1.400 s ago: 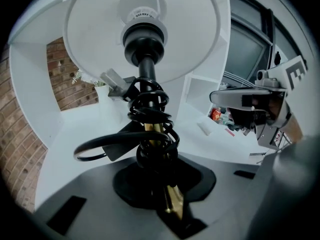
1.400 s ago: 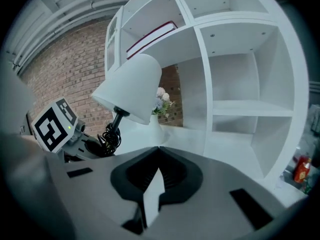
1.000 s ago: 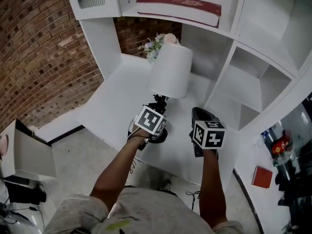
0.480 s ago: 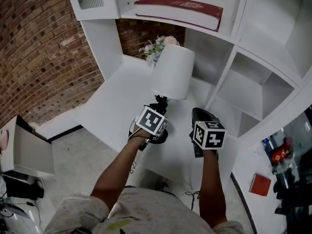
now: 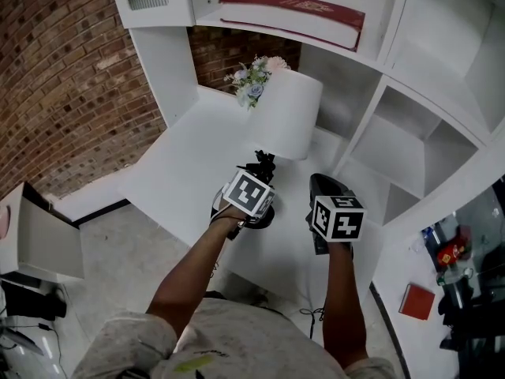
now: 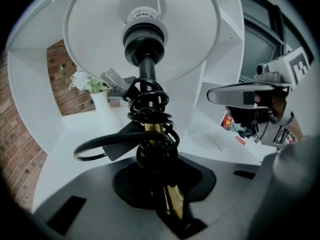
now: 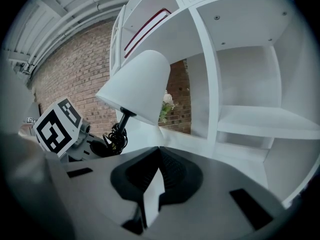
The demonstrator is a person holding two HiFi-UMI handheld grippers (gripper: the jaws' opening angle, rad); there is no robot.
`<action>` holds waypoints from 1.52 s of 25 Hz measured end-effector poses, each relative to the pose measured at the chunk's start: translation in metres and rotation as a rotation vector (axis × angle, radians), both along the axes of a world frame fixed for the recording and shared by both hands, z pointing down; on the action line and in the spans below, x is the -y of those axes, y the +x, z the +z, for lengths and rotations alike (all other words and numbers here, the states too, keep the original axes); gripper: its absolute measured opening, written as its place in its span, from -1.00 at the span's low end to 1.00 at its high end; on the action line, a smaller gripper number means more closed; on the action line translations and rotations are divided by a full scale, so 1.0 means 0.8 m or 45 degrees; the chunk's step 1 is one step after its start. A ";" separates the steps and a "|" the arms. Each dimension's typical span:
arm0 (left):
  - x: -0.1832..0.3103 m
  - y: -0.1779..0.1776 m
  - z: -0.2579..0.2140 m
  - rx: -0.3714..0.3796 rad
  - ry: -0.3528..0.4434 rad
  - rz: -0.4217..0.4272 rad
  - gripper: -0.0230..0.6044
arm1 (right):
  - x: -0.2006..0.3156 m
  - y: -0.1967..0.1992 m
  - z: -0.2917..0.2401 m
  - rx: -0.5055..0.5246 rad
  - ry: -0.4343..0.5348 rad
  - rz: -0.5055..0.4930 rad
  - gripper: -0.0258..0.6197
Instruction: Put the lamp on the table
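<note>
Left gripper (image 6: 169, 204): your jaws are closed narrow on the lamp's (image 5: 286, 115) brass stem, low down, just under the coil of black cord (image 6: 150, 115) wound round it. The pads press the stem from both sides. A loop of the cord sticks out to the left of the stem.

Lamp: it is up in your left gripper, over the white table (image 5: 177, 168). From the head view the white shade leans away from you, toward the shelves (image 5: 410, 133). From the left gripper view you look up into the open shade at the bulb socket. The lamp's foot shows in no view, so whether it touches the table I cannot tell.

Right gripper (image 7: 159, 150): the jaws meet at the tips with nothing between them, only a thin sliver of white showing lower down. It sits to the right of the left gripper, apart from it and from the lamp, above the table's near edge. It points toward the shelves.

Around: a white vase of flowers (image 5: 254, 77) stands at the back of the table, just behind the shade. A red book (image 5: 296, 10) lies flat on the shelf above. A brick wall (image 5: 71, 93) is on the left.
</note>
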State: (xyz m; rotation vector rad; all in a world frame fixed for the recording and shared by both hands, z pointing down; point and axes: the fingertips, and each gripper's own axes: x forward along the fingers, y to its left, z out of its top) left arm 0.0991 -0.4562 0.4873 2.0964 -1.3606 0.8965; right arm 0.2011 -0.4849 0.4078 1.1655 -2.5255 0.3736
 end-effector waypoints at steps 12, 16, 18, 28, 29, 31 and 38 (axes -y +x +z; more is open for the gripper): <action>0.008 -0.008 0.010 -0.035 0.024 0.141 -0.69 | -0.016 -0.011 0.004 -0.028 -0.018 0.124 -0.91; 0.013 -0.006 0.013 -0.051 0.020 0.209 -0.69 | -0.023 -0.010 0.009 -0.037 -0.044 0.191 -0.91; 0.014 -0.004 0.015 -0.061 0.023 0.244 -0.69 | -0.027 -0.008 0.010 -0.037 -0.051 0.228 -0.91; 0.019 0.009 0.017 -0.080 0.058 0.425 -0.69 | -0.048 -0.002 0.017 -0.044 -0.081 0.392 -0.91; 0.020 0.010 0.017 -0.081 0.067 0.440 -0.69 | -0.050 -0.003 0.016 -0.049 -0.079 0.405 -0.91; 0.022 0.013 0.017 -0.091 0.084 0.467 -0.69 | -0.053 -0.002 0.016 -0.055 -0.080 0.433 -0.91; 0.026 0.023 0.024 -0.114 0.091 0.569 -0.69 | -0.061 0.001 0.015 -0.086 -0.074 0.527 -0.91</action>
